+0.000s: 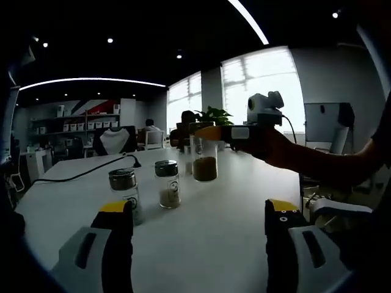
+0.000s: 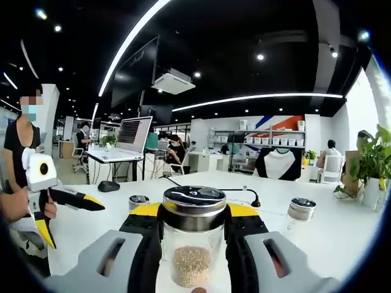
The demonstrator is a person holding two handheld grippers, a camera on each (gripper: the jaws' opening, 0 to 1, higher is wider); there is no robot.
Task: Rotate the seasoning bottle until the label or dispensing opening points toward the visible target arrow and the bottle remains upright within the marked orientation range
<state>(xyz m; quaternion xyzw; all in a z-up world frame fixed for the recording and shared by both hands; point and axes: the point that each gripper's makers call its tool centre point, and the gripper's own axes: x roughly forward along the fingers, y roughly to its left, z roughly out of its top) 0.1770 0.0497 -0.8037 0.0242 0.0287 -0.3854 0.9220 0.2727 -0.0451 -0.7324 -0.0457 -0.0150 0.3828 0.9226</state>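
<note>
Bottle: the seasoning bottle [image 2: 194, 238] stands upright between the right jaws, at 12 o'clock from them in the right gripper view, metal cap on top, pale grains in the bottom of the glass.

Right gripper: the right gripper [image 2: 194, 227] has its jaws pinching the bottle, one yellow-tipped jaw at 9 o'clock and the other at 3 o'clock of the glass, just under the cap.

Same grip, other side: in the left gripper view the right gripper [image 1: 204, 135] reaches in from 3 o'clock and holds the bottle [image 1: 204, 160] by its upper part; its base is at or just above the table [image 1: 232, 207] (I cannot tell which).

Axis: the bottle's long axis is vertical, crossways to the jaws, so a turn of the right wrist would spin it about that axis without tipping, I judge.

Left gripper: the left gripper [image 1: 198, 213] has its jaws spread wide, holding nothing, well short of the bottle.

Nearer hand: the right, already on the bottle.

Arrow and label: neither can be made out, so I cannot say how much turn is left.

Other jars: two capped jars [image 1: 167, 183] [image 1: 124, 189] stand at 11 o'clock from the left jaws, apart from the held bottle.
</note>
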